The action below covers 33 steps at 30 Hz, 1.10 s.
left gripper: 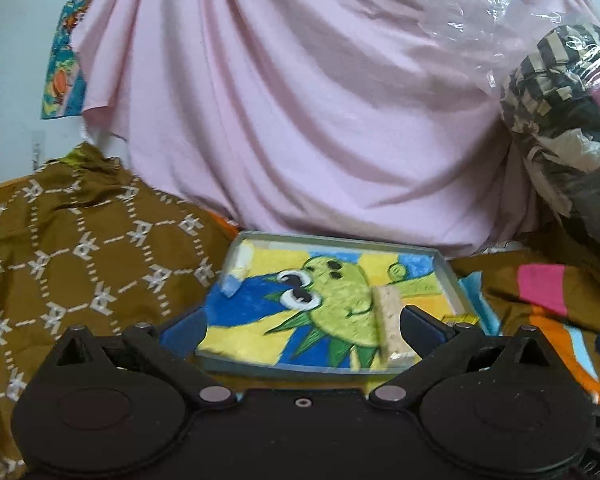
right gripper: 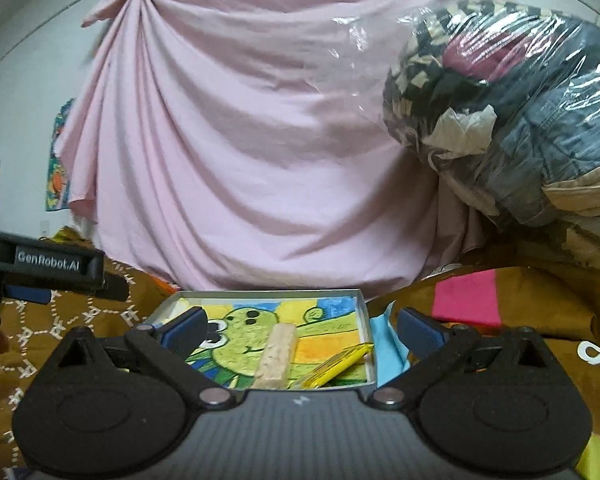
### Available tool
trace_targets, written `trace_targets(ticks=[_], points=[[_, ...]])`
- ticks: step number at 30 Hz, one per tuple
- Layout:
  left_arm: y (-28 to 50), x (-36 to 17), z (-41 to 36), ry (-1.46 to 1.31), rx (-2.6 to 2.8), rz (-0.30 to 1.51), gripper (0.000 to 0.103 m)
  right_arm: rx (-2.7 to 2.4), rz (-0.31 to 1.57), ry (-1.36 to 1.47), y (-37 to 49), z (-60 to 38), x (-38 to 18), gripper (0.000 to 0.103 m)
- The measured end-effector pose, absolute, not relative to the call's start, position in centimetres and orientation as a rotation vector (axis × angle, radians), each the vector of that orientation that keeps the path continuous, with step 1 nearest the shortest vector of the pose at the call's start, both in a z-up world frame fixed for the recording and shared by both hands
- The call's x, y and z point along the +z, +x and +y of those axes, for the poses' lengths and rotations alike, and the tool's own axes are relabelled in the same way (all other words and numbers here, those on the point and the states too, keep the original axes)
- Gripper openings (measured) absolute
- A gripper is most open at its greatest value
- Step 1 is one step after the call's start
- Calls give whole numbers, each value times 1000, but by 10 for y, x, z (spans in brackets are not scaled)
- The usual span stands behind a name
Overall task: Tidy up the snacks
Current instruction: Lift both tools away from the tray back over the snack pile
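Two snacks already lie in the shallow grey box with a crayon cartoon drawing on its floor (right gripper: pixel 362 300): a pale beige rectangular cereal bar (right gripper: pixel 277 354), lying lengthways near the middle, and a flat yellow foil packet (right gripper: pixel 336 366) propped against the box's right wall. In the left wrist view a small white-and-blue piece (left gripper: pixel 236 276) also sits in the far left corner of the box; I cannot tell what it is.

Both tools are empty. The left hand-held gripper (left gripper: pixel 300 320) has its jaws spread wide over the near edge of the box, its right finger just beside the cereal bar (left gripper: pixel 388 320). The right hand-held gripper (right gripper: pixel 300 328) is likewise spread wide, holding nothing, poised over the near side of the box.

The box rests on a brown patterned cloth (left gripper: pixel 60 248), with a pink draped sheet (right gripper: pixel 240 140) behind and a clear plastic bag of clothes (right gripper: pixel 520 120) to the right.

My reading is that the step in hand is tidying what is in the box. To do it well, approach the bar with the fingers across its narrow width, close gently so it does not crumble, and lay it parallel to a wall. The foil packet looks slippery, so grip its raised edge, not its flat face.
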<state>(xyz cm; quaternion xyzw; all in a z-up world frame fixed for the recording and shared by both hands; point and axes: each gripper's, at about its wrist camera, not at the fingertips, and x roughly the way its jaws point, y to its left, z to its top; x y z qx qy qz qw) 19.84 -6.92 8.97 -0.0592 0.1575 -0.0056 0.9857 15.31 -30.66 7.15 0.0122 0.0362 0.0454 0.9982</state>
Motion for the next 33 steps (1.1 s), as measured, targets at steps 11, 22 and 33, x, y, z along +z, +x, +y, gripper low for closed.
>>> trace_targets(ticks=[11,22,33], points=[[131,50,-24,-42,44,367,102,158,130,-1,102,-272,57,103],[101,12,-2,30,29,476,102,206,235,-29,70,-248,38,103],[92,-16,-1,91,17,584,102,276,497,-67,81,-228,13,103]])
